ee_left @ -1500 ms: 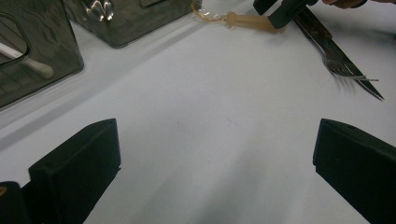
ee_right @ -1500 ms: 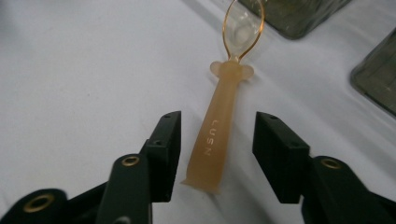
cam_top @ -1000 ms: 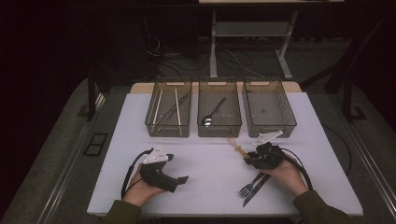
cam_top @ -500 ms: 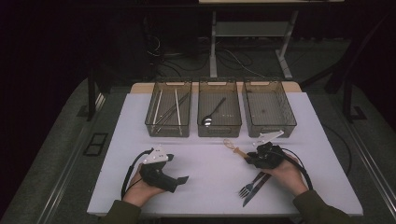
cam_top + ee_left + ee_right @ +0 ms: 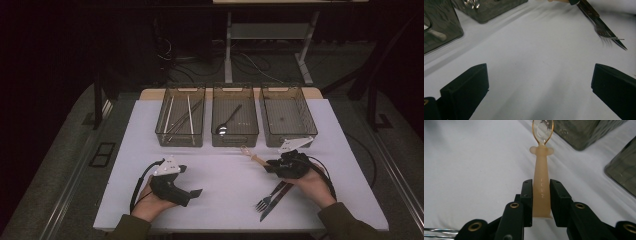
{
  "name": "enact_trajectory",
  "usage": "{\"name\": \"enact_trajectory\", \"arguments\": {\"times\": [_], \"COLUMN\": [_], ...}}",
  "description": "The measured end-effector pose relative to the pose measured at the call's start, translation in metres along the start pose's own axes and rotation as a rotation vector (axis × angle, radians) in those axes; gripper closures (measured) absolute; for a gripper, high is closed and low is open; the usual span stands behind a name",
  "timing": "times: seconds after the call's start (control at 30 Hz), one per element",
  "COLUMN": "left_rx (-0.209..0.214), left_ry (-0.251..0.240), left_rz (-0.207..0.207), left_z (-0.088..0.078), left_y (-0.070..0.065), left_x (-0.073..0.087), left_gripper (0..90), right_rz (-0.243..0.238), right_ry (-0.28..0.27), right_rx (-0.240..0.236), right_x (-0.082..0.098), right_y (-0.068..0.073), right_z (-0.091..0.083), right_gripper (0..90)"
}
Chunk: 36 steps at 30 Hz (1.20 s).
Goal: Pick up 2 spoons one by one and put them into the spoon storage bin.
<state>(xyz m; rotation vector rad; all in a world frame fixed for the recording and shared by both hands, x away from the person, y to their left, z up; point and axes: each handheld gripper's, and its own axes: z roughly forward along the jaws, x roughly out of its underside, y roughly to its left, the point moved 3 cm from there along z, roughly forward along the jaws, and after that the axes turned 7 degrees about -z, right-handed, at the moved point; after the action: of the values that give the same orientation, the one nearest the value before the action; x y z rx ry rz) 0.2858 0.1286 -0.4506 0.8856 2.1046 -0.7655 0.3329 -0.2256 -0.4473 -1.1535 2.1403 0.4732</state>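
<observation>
Right gripper point(image 5: 541, 195) of mine clamps the peach-handled spoon point(image 5: 541, 182) above the bench point(image 5: 225, 175); my left gripper point(image 5: 536, 95) stands wide, empty.

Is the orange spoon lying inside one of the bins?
No, the orange spoon is gripped by its handle in the right tool, over the white table.

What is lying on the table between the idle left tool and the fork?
Nothing: in the left gripper view, bare white table runs from the left tool to the fork.
</observation>
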Motion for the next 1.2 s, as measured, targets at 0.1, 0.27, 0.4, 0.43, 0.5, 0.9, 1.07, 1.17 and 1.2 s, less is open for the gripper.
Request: {"name": "enact_trajectory", "arguments": {"times": [0.1, 0.27, 0.4, 0.43, 0.5, 0.9, 1.07, 1.17, 1.2], "left_rx": [0.004, 0.008, 0.008, 0.007, 0.006, 0.009, 0.008, 0.008, 0.008], "left_ry": [0.000, 0.001, 0.001, 0.002, 0.001, 0.007, 0.006, 0.006, 0.006], "left_rz": [-0.001, 0.004, -0.001, -0.003, -0.003, 0.001, 0.003, 0.005, 0.006], "left_z": [0.000, 0.001, 0.001, 0.001, 0.001, 0.002, 0.002, 0.002, 0.002], "left_y": [-0.001, -0.001, 0.000, 0.000, 0.000, 0.000, 0.000, 0.000, 0.000], "left_x": [0.000, 0.000, 0.000, 0.000, 0.001, 0.001, 0.001, 0.001, 0.001], "left_gripper": [0.0, 0.0, 0.0, 0.0, 0.0, 0.0, 0.0, 0.0, 0.0], "right_rz": [0.001, 0.009, 0.006, 0.003, 0.001, 0.020, 0.026, 0.032, 0.034], "right_ry": [-0.023, -0.058, -0.087, -0.093, -0.103, -0.173, -0.188, -0.198, -0.204], "right_rx": [-0.008, -0.022, -0.028, -0.028, -0.023, -0.010, -0.003, 0.007, 0.010], "right_x": [-0.002, -0.005, -0.012, -0.014, -0.018, -0.034, -0.041, -0.046, -0.048], "right_y": [0.000, 0.000, 0.000, -0.001, -0.002, -0.011, -0.013, -0.016, -0.017], "right_z": [-0.004, -0.010, -0.016, -0.017, -0.019, -0.027, -0.027, -0.027, -0.027], "right_gripper": [73.8, 73.8, 73.8, 73.7, 73.7, 73.7, 73.7, 73.7, 73.7]}}
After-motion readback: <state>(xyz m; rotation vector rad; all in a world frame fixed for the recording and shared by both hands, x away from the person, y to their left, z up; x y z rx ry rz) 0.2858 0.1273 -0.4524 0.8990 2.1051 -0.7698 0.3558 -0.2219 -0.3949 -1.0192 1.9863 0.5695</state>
